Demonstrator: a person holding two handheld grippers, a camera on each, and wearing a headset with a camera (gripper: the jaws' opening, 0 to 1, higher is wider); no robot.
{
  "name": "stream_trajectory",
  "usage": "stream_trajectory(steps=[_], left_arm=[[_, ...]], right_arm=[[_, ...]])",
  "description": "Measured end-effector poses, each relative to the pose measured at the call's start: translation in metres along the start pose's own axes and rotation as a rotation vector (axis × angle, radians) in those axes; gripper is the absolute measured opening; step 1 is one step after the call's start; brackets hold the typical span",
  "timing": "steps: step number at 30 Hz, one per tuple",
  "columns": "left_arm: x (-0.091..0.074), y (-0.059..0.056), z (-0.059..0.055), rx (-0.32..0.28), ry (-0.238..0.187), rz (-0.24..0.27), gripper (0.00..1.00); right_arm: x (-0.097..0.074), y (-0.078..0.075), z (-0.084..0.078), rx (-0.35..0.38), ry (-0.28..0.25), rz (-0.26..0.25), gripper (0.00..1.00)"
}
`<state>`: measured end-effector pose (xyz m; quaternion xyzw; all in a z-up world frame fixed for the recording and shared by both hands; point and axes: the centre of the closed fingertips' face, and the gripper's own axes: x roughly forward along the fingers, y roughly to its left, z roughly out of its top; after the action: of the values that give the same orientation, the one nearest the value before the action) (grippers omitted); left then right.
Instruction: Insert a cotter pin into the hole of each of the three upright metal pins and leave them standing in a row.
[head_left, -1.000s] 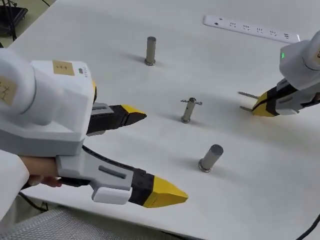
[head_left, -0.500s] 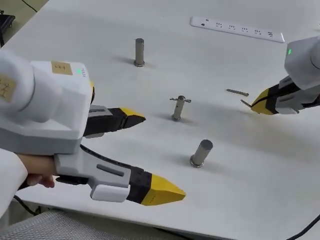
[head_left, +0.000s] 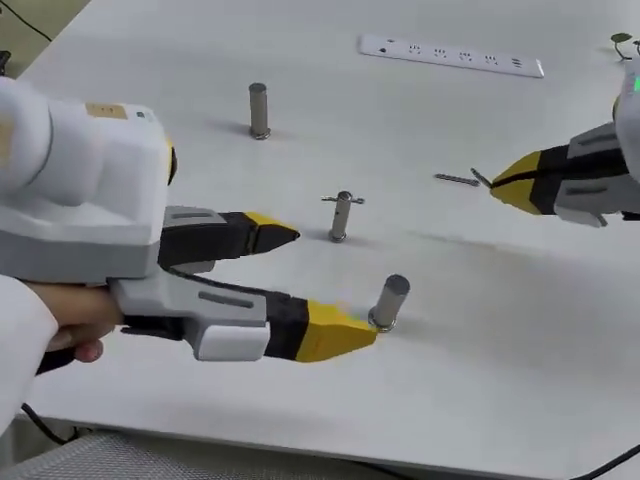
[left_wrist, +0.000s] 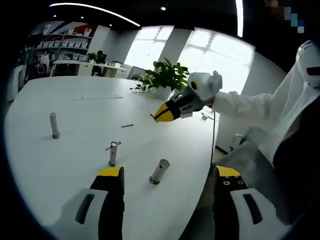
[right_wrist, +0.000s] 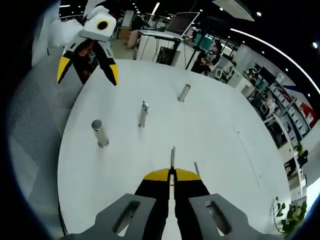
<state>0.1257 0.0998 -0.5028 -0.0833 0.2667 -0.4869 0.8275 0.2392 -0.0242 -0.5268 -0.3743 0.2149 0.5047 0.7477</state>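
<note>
Three metal pins stand on the white table (head_left: 200, 60): a far pin (head_left: 259, 110), a middle pin (head_left: 342, 215) with a cotter pin through its top, and a near pin (head_left: 390, 299). My left gripper (head_left: 325, 285) is open, its lower jaw tip beside the near pin's base. My right gripper (head_left: 497, 186) hovers at the right, shut on a cotter pin (right_wrist: 172, 157) that sticks out ahead of the jaws. A second cotter pin (head_left: 457, 180) lies loose on the table just left of it. The left gripper view shows the pins (left_wrist: 113, 152) and the right gripper (left_wrist: 167, 112).
A white power strip (head_left: 450, 55) lies along the table's far side. A potted plant (left_wrist: 162, 77) stands beyond the far edge. The near table edge runs just under my left gripper. A person's white sleeve (left_wrist: 250, 105) reaches behind the right gripper.
My right gripper has lifted one cotter pin off the table, leaving the other lying there. My left gripper has moved right, its lower jaw now beside the near pin.
</note>
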Motion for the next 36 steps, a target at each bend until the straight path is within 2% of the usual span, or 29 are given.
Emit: stream_trajectory(steps=[4,7,11,14,16,20,23,26,28,32,36], left_arm=[[0.007,0.0,0.009,-0.045,-0.021,-0.01,0.58],[0.014,0.0,0.018,-0.069,-0.04,-0.019,0.54],[0.023,-0.005,0.026,-0.121,-0.039,-0.057,0.47],[0.031,-0.004,0.028,-0.096,-0.03,-0.05,0.41],[0.037,0.0,0.028,-0.085,-0.017,-0.036,0.39],[0.044,0.001,0.03,-0.109,-0.009,-0.041,0.33],[0.047,-0.001,0.03,-0.12,0.007,-0.052,0.31],[0.049,-0.007,0.031,-0.13,0.006,-0.085,0.27],[0.051,-0.012,0.032,-0.146,0.004,-0.097,0.22],[0.055,-0.015,0.029,-0.153,0.024,-0.098,0.19],[0.055,-0.018,0.028,-0.169,0.028,-0.111,0.1]], right_arm=[[-0.009,0.013,0.011,-0.032,-0.042,-0.029,0.0],[-0.016,0.021,0.023,0.0,-0.094,-0.037,0.0],[-0.022,0.033,0.036,0.006,-0.127,-0.051,0.0],[-0.023,0.043,0.046,0.005,-0.152,-0.051,0.0],[-0.021,0.052,0.052,0.002,-0.155,-0.043,0.0],[-0.019,0.067,0.065,-0.035,-0.161,-0.046,0.0],[-0.016,0.076,0.072,-0.043,-0.168,-0.045,0.0],[-0.015,0.085,0.075,-0.051,-0.169,-0.038,0.0],[-0.014,0.088,0.074,-0.054,-0.169,-0.035,0.0],[-0.014,0.092,0.074,-0.052,-0.172,-0.036,0.0],[-0.016,0.09,0.073,-0.057,-0.165,-0.056,0.0]])
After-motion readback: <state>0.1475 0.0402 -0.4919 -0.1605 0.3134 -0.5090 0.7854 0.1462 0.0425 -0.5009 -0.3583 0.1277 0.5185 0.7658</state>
